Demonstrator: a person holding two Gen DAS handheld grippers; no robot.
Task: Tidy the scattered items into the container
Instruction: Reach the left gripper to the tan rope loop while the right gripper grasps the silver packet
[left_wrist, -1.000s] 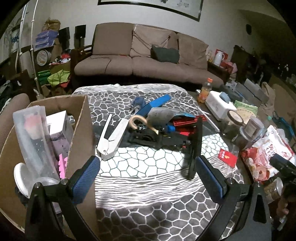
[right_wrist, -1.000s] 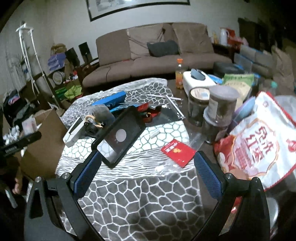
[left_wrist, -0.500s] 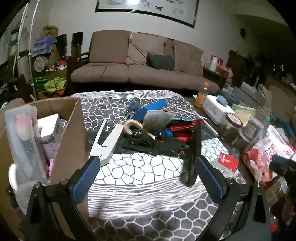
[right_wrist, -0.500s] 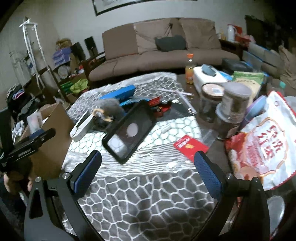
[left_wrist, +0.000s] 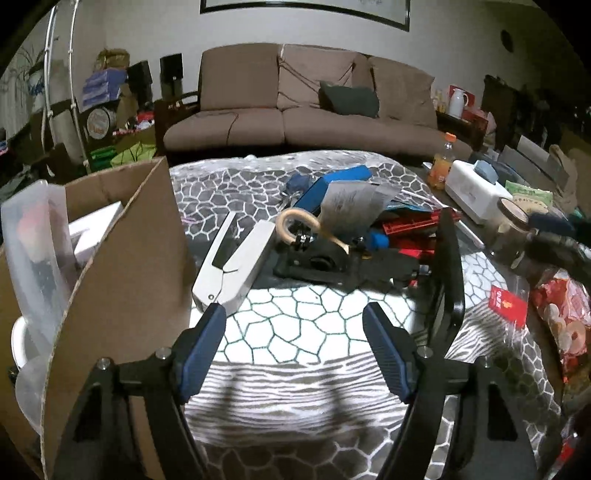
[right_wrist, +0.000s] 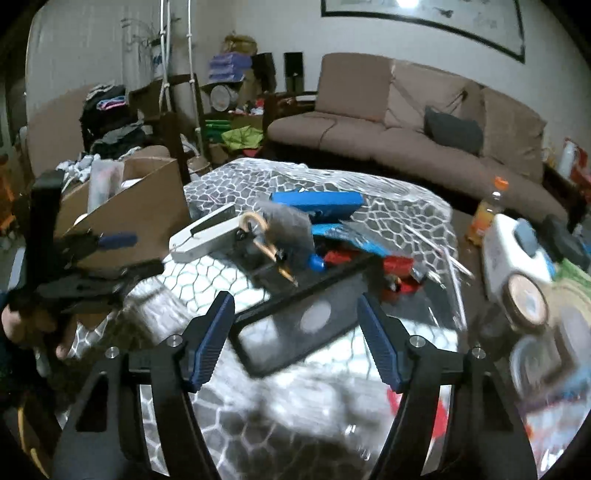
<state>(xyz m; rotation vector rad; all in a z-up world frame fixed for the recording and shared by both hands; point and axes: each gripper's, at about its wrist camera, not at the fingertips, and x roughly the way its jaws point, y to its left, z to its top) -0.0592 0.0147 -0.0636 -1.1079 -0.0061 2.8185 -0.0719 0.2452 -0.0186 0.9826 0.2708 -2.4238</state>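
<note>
Both grippers are narrowing from earlier, still empty: the left gripper beside the brown cardboard box, the right gripper nearing the flat black rectangular tablet.

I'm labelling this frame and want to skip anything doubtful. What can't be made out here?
- Cardboard box contents, left wrist view: its near wall hides most of them.
- Jars at the table's right, right wrist view: motion blur smears them.
- Red card print, left wrist view: too small to read.
- Black frame, left wrist view: edge-on, its face hidden.
</note>
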